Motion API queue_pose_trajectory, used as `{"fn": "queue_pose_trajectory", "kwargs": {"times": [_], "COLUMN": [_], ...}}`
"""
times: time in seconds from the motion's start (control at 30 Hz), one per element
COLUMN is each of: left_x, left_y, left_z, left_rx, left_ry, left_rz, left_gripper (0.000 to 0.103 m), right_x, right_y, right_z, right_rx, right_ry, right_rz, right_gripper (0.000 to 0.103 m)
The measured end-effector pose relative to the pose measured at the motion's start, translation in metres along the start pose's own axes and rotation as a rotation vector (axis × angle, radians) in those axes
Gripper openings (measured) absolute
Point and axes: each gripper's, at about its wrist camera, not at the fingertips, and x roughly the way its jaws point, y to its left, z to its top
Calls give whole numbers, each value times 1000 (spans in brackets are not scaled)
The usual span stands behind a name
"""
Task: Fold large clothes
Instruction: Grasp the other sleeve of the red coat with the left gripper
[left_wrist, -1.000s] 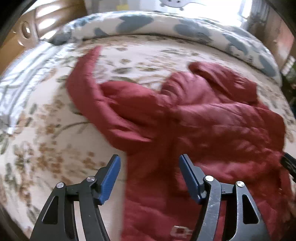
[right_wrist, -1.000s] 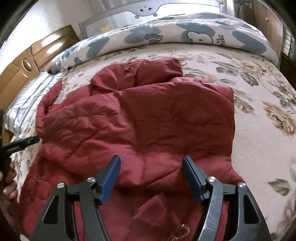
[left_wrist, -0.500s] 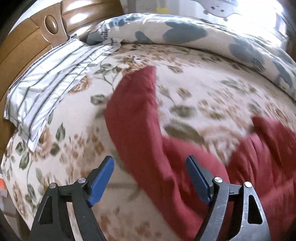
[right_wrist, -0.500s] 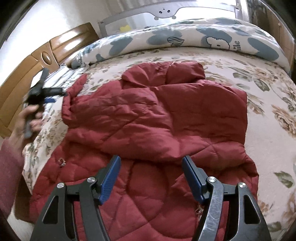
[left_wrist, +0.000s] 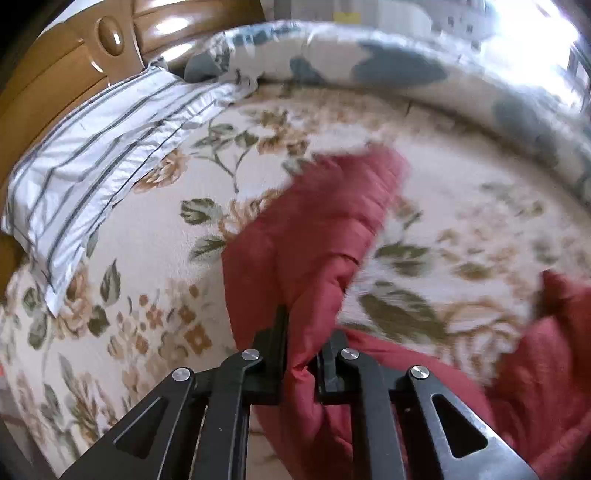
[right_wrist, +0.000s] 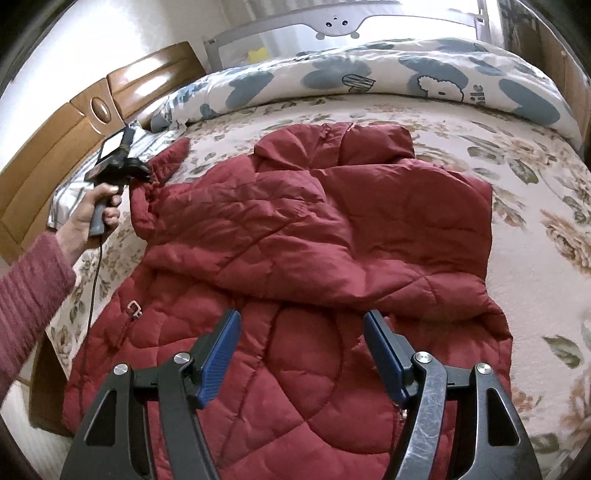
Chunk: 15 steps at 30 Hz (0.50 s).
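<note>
Now gripping the sleeve to fold it.
Left gripper (left_wrist: 301, 354) pinches the jacket (right_wrist: 317, 236) sleeve (left_wrist: 314, 236); right gripper (right_wrist: 302, 354) hovers wide open, empty.

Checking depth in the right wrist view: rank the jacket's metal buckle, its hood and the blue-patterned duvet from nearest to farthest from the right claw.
From the right claw:
1. Metal buckle, near left.
2. Hood, middle.
3. Blue-patterned duvet, far edge.

I see a bed (right_wrist: 535, 229) with a floral cover, a wooden headboard (right_wrist: 74, 122), a striped pillow (left_wrist: 92, 155), a rolled duvet (right_wrist: 369, 81), and bright window light behind.
</note>
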Motion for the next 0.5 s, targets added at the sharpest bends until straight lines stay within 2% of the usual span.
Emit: {"fn": "queue_pose_trajectory", "kwargs": {"times": [0.1, 0.33, 0.5], "left_x": [-35, -134, -184], "left_y": [4, 4, -20], "left_z": [-18, -74, -122], "left_rx": [-6, -25, 43], "left_ry": [-46, -162, -201], "left_rz": [-64, -299, -416], "left_gripper": [9, 9, 9], "right_x": [-1, -9, -15], "right_y": [-1, -4, -9], "right_z": [-1, -6, -11], "right_rx": [13, 33, 42], "right_ry": [-4, -7, -20], "right_rz": [4, 6, -29], "right_gripper": [70, 70, 70]}}
